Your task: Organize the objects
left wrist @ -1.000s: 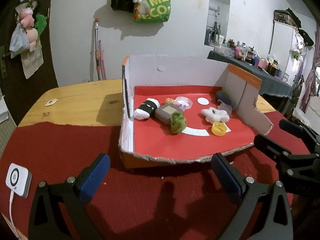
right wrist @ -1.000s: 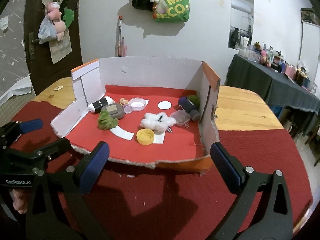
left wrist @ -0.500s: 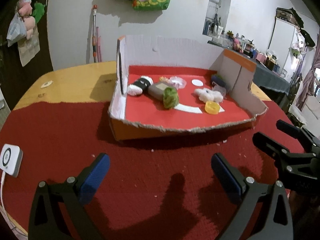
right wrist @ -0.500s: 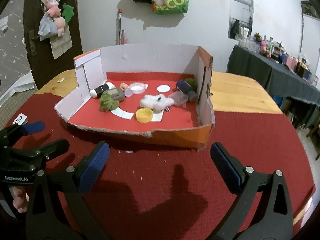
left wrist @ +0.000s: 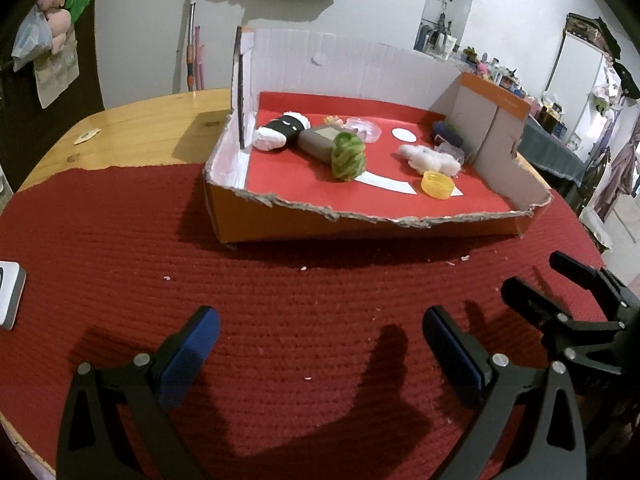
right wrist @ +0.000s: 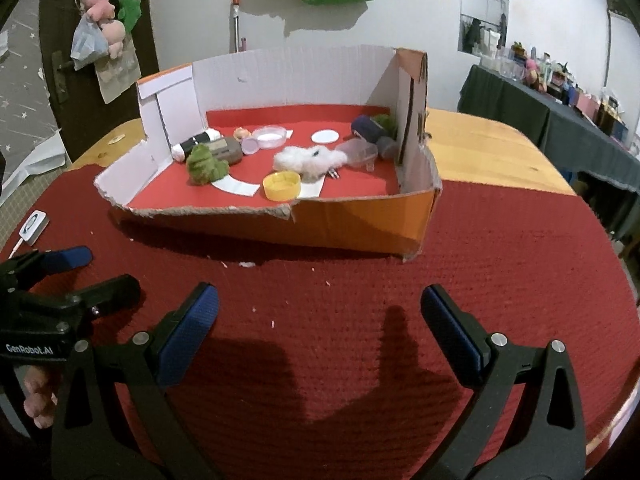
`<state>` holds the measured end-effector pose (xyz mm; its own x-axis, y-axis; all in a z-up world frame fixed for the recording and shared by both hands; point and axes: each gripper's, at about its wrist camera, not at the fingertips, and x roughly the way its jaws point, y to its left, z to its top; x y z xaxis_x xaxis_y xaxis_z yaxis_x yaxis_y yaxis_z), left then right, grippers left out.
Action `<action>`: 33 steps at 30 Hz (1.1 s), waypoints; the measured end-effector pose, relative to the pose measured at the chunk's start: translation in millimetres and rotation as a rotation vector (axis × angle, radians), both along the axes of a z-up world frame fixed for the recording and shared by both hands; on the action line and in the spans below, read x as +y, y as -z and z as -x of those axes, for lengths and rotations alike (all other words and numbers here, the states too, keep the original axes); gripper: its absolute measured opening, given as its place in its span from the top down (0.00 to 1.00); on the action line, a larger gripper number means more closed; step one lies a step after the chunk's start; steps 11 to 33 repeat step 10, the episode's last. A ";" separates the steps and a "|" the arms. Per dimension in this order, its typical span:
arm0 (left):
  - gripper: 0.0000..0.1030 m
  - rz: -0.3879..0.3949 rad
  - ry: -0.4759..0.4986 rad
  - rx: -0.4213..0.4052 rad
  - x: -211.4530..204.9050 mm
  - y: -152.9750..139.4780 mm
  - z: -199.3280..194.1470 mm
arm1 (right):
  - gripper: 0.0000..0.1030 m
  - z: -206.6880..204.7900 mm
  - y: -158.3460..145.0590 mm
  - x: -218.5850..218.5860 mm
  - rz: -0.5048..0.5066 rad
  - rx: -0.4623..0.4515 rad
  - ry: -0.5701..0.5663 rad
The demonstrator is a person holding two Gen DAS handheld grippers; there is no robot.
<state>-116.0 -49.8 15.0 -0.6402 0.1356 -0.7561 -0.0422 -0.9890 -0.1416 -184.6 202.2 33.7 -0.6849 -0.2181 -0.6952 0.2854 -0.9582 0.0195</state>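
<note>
Both pairs of tongs are hovering low over the red woven cloth (left wrist: 300,300) covering the near part of the wooden table (left wrist: 152,120), and both are gaping wide with nothing between their blue pads. The left tongs (left wrist: 320,336) are showing only their tips in their own view; in the right wrist view they (right wrist: 76,272) are sitting at the left edge, partly cut off, with fingers of a hand (right wrist: 38,404) barely peeking out beneath.

The right tongs (right wrist: 320,308) are pointing at the torn orange-and-white cardboard box (right wrist: 360,224), which is resting well ahead on the cloth. Inside, on its red lining, a green yarn-like bundle (right wrist: 204,164) is leaning against a grey oblong case (right wrist: 226,150), which is half hiding a black-and-white roll (right wrist: 196,142) behind it. A yellow plastic cap (right wrist: 281,185) is lying near the front edge, just beside a white fluffy tuft (right wrist: 308,160). A clear, hard-to-read container (right wrist: 358,152) and a dark blue cylinder (right wrist: 368,128) are crowding the right wall. A white device (left wrist: 8,294) is being cropped at the left border.
</note>
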 end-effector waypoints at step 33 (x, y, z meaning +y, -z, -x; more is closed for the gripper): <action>0.00 0.024 -0.006 0.002 2.6 2.6 2.1 | 0.00 4.4 5.5 0.4 -0.002 -0.029 0.004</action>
